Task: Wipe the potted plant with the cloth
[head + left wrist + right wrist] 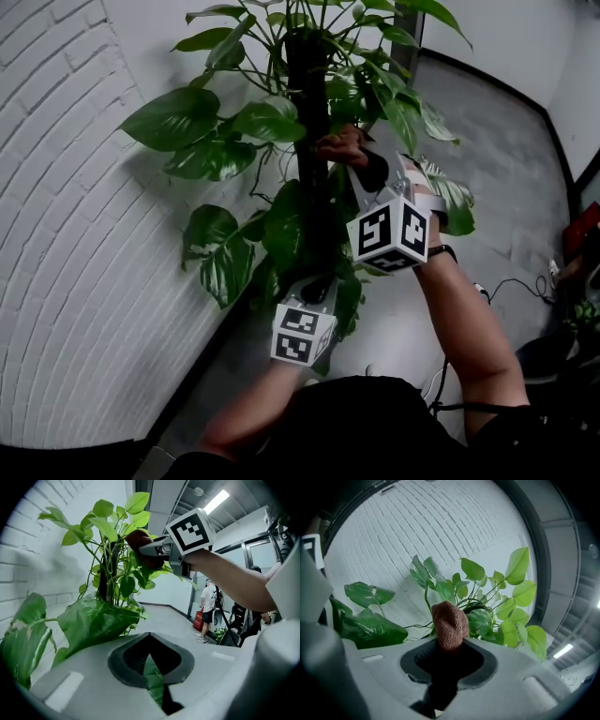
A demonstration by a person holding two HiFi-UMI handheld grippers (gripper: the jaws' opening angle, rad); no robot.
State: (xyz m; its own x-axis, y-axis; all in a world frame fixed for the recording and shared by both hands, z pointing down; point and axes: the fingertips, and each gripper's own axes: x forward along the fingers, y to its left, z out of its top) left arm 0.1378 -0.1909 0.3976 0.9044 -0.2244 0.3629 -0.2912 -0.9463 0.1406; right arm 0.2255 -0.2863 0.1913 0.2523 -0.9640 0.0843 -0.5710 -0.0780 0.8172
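Observation:
The potted plant (267, 122) climbs a dark pole (307, 103) beside the wall, with broad green leaves all round. My right gripper (352, 155) is raised against the pole among the upper leaves, shut on a brown knitted cloth (339, 145). In the right gripper view the cloth (450, 625) bulges out of the jaws toward the leaves (501, 616). My left gripper (317, 289) sits lower in the foliage, shut on a green leaf (152, 674) pinched between its jaws. The left gripper view looks up at the right gripper (154, 550) and the cloth (140, 543). The pot is hidden.
A white brick wall (66, 234) runs along the left, close behind the plant. Grey floor (497, 141) spreads to the right, with cables (511, 281) and a red object (583, 225) at its edge. A person (208, 606) stands far off beside a red bag (198, 619).

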